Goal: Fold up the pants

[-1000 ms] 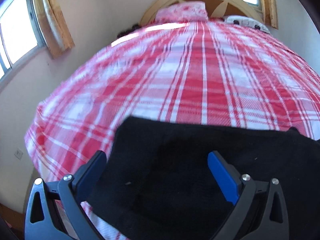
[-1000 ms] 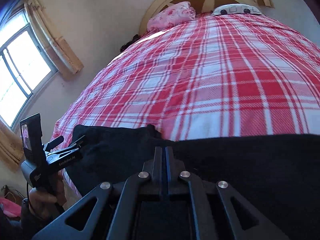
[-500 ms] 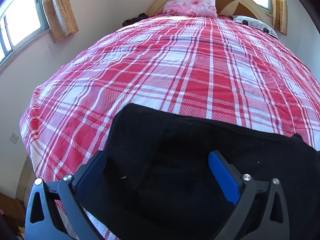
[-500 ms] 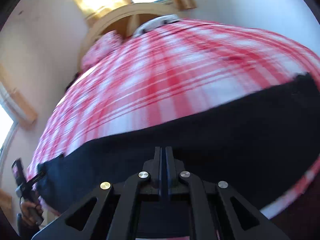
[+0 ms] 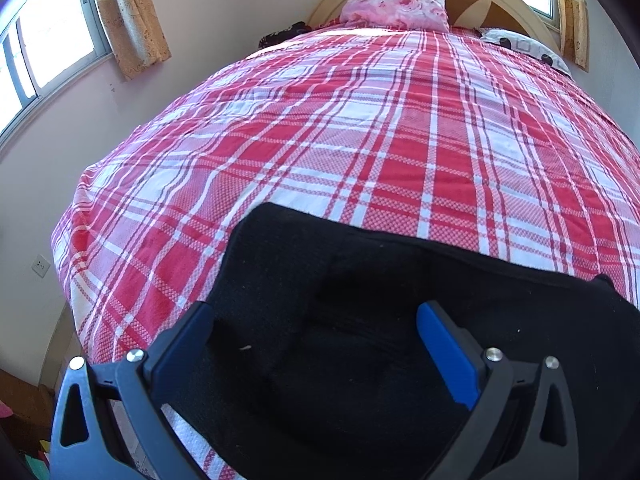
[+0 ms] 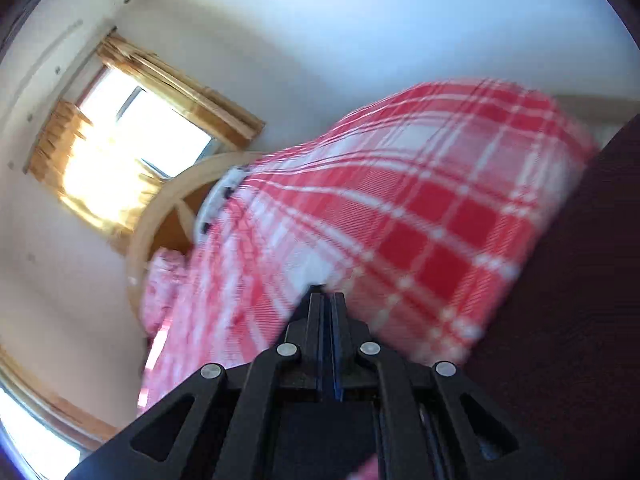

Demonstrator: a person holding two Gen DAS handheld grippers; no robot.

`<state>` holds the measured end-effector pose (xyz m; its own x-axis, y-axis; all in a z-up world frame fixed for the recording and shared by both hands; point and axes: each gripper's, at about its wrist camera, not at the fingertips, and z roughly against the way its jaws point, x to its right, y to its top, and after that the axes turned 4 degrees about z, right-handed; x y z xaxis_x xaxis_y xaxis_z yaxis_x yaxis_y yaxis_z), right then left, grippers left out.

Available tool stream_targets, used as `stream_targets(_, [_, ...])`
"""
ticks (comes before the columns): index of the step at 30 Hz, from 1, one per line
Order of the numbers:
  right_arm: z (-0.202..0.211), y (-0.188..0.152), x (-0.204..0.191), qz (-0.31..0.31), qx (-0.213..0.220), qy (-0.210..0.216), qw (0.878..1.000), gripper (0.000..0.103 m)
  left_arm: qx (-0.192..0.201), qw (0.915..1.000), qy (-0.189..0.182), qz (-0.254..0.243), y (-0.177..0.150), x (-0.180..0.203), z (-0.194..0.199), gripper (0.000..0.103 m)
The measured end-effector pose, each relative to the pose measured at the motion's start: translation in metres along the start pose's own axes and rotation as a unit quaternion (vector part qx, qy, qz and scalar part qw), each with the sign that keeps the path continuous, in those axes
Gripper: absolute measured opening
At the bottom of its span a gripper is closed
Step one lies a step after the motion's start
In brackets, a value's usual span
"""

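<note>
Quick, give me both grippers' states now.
Left gripper: open, over the black pants, gripping nothing.
Right gripper: shut; whether it holds cloth cannot be told.

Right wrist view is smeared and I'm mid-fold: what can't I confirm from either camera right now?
- Right claw: jaws together, but motion blur hides whether black fabric is pinched.
- Black fleece pants: cut off by the left view's bottom and right edges; the dark mass at the right view's edge is unidentifiable.
- Left claw: open over the pants; contact unclear.
- Red-and-white plaid bedspread: blurred in the right view.
</note>
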<state>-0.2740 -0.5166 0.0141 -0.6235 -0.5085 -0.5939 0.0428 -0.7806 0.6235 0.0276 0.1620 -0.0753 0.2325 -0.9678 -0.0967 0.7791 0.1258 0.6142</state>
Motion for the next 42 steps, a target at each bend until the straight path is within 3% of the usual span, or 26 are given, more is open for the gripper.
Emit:
stream_targets(2, [0.002, 0.001, 0.01, 0.018, -0.013, -0.022, 1.0, 0.004, 0.001, 1.0, 0.005, 0.001, 0.0, 0.001, 0.001, 0.103])
stream_targets(11, [-0.03, -0.022, 0.023, 0.034, -0.078, -0.021, 0.996, 0.005, 0.009, 0.9997, 0.019, -0.013, -0.001, 0.004, 0.012, 0.103])
stream_targets(14, [-0.026, -0.03, 0.026, 0.012, -0.071, -0.015, 0.997, 0.005, 0.024, 0.9996, 0.003, -0.015, -0.002, 0.009, 0.026, 0.103])
stream_targets(16, [-0.025, -0.033, 0.028, 0.002, -0.078, 0.006, 0.997, 0.005, 0.043, 0.9984, -0.028, -0.024, -0.002, 0.017, 0.042, 0.103])
stream_targets(21, [-0.031, -0.045, 0.038, -0.076, -0.106, 0.14, 0.982, 0.006, 0.082, 0.9878, -0.114, -0.067, -0.003, 0.054, 0.085, 0.103])
stream_targets(23, [-0.029, -0.045, 0.037, -0.08, -0.102, 0.174, 0.976, 0.018, 0.089, 0.9831, -0.133, -0.088, -0.004, 0.067, 0.096, 0.103])
stream_targets(25, [-0.023, -0.043, 0.034, -0.071, -0.1, 0.184, 0.975, 0.06, 0.097, 0.9773, -0.153, -0.11, -0.01, 0.082, 0.109, 0.103])
stream_targets(26, [-0.016, -0.039, 0.03, -0.056, -0.085, 0.183, 0.978, 0.064, 0.099, 0.9745, -0.162, -0.12, -0.013, 0.09, 0.113, 0.103])
stream_targets(30, [0.005, -0.016, 0.024, -0.002, -0.03, 0.131, 0.991, 0.069, 0.098, 0.9693, -0.171, -0.147, -0.022, 0.11, 0.117, 0.103])
stream_targets(34, [-0.011, -0.003, 0.02, 0.065, -0.062, 0.087, 0.992, 0.069, 0.084, 0.9695, -0.177, -0.147, -0.028, 0.115, 0.116, 0.103])
stream_targets(36, [-0.024, -0.004, 0.019, 0.095, -0.093, 0.064, 0.989, 0.069, 0.082, 0.9703, -0.176, -0.144, -0.029, 0.114, 0.116, 0.103])
stream_targets(38, [-0.046, -0.015, 0.016, 0.135, -0.137, 0.01, 0.981, 0.066, 0.083, 0.9709, -0.173, -0.143, -0.029, 0.114, 0.118, 0.103])
stream_targets(42, [-0.056, -0.038, -0.013, 0.248, -0.148, -0.052, 0.956, 0.066, 0.08, 0.9696, -0.182, -0.142, -0.031, 0.118, 0.121, 0.103])
